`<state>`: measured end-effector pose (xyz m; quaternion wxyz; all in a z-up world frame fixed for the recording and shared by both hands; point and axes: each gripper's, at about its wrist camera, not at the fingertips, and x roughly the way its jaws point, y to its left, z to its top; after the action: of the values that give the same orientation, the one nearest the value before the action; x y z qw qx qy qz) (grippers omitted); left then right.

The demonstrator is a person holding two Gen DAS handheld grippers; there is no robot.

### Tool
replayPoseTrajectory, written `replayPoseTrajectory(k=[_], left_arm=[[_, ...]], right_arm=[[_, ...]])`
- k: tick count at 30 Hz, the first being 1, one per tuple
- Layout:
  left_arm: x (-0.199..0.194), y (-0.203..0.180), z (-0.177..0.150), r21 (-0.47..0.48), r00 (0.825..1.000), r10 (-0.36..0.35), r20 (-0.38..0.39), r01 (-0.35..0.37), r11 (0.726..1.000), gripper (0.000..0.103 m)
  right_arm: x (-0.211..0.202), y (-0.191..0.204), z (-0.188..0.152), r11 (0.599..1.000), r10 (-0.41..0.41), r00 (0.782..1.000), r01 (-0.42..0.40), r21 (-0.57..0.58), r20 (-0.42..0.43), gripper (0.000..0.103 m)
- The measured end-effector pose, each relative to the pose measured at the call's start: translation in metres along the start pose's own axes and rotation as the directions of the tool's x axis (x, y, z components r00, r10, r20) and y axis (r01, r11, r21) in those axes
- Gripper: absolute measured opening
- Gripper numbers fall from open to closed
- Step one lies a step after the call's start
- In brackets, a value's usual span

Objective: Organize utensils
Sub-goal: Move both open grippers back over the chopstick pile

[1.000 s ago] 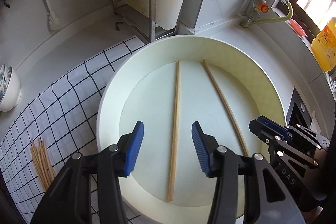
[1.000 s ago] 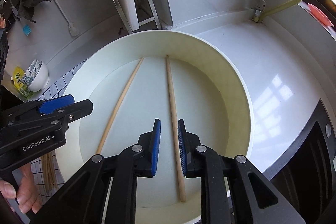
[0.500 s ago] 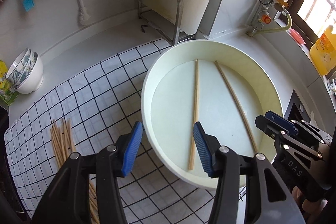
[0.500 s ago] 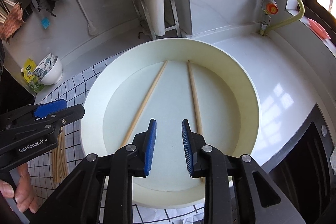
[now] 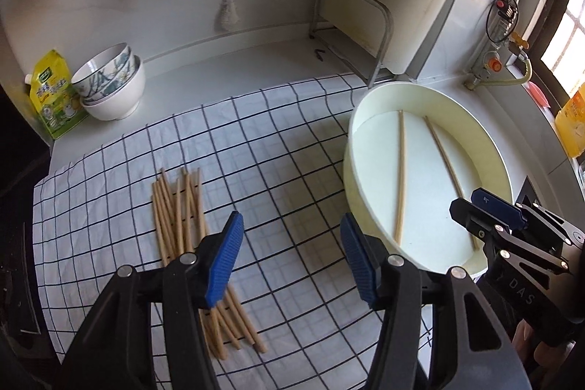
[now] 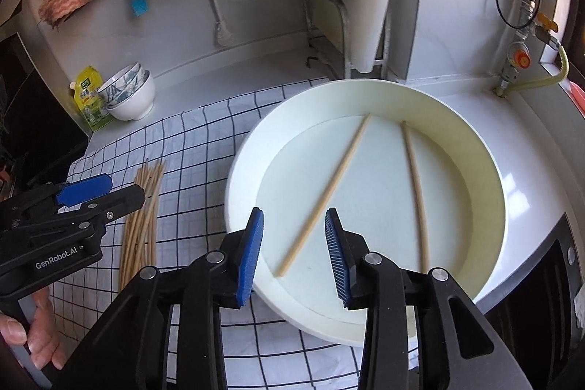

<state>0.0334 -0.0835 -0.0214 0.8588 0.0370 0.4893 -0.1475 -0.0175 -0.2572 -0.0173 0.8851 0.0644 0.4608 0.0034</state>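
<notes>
Your left gripper (image 5: 290,258) has nothing between its jaws; they stand moderately apart and are opening. The same holds for your right gripper (image 6: 294,254), set narrower, also opening, also empty.

The loose chopsticks (image 5: 190,236) lie on the checked cloth (image 5: 278,156), just left of and partly beneath your left-hand pad. Their long axis runs roughly along the line the left gripper points, fanned slightly, so the jaws would straddle them across their width. In the right wrist view the same bundle (image 6: 142,211) sits well left of the right jaws, beyond the left gripper's body. Your left hand is plainly the nearer.

Two chopsticks already lie in the cream basin (image 6: 365,97): one (image 6: 325,196) runs ahead of the right jaws, slanting away to the right; the other (image 6: 415,185) lies further right, near the wall.

Hidden: the near ends of the bundle pass under the left gripper's frame, so you cannot count them. Whether the sticks overlap or lie flat is hard to judge.
</notes>
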Motion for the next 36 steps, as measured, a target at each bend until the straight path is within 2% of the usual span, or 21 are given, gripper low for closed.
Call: replayPoseTrajectory(k=[6, 10, 15, 20, 24, 36], left_arm=[[-0.013, 0.053, -0.016, -0.09, 0.998, 0.065, 0.001, -0.065, 0.994, 0.055], [-0.016, 0.089, -0.031, -0.148, 0.993, 0.118, -0.008, -0.118, 0.982, 0.06], [-0.009, 0.132, -0.054, -0.209, 0.986, 0.158, -0.054, -0.166, 0.964, 0.06], [0.001, 0.159, -0.069, -0.239, 0.983, 0.158, -0.09, -0.175, 0.955, 0.06], [0.012, 0.17, -0.075, -0.238, 0.983, 0.146, -0.11, -0.168, 0.957, 0.064], [0.051, 0.173, -0.089, -0.189, 0.983, 0.088, -0.163, -0.119, 0.975, 0.066]], right_arm=[[0.008, 0.048, 0.002, 0.995, 0.051, 0.999, -0.052, -0.083, -0.01, 0.035], [0.016, 0.076, 0.001, 0.988, 0.08, 0.996, -0.083, -0.13, -0.029, 0.037], [0.027, 0.106, -0.002, 0.98, 0.101, 0.993, -0.11, -0.165, -0.061, 0.041], [0.045, 0.127, -0.011, 0.974, 0.112, 0.987, -0.131, -0.183, -0.113, 0.041], [0.061, 0.143, -0.021, 0.971, 0.118, 0.983, -0.144, -0.19, -0.141, 0.046], [0.11, 0.151, -0.046, 0.979, 0.065, 0.975, -0.104, -0.178, -0.211, 0.047]])
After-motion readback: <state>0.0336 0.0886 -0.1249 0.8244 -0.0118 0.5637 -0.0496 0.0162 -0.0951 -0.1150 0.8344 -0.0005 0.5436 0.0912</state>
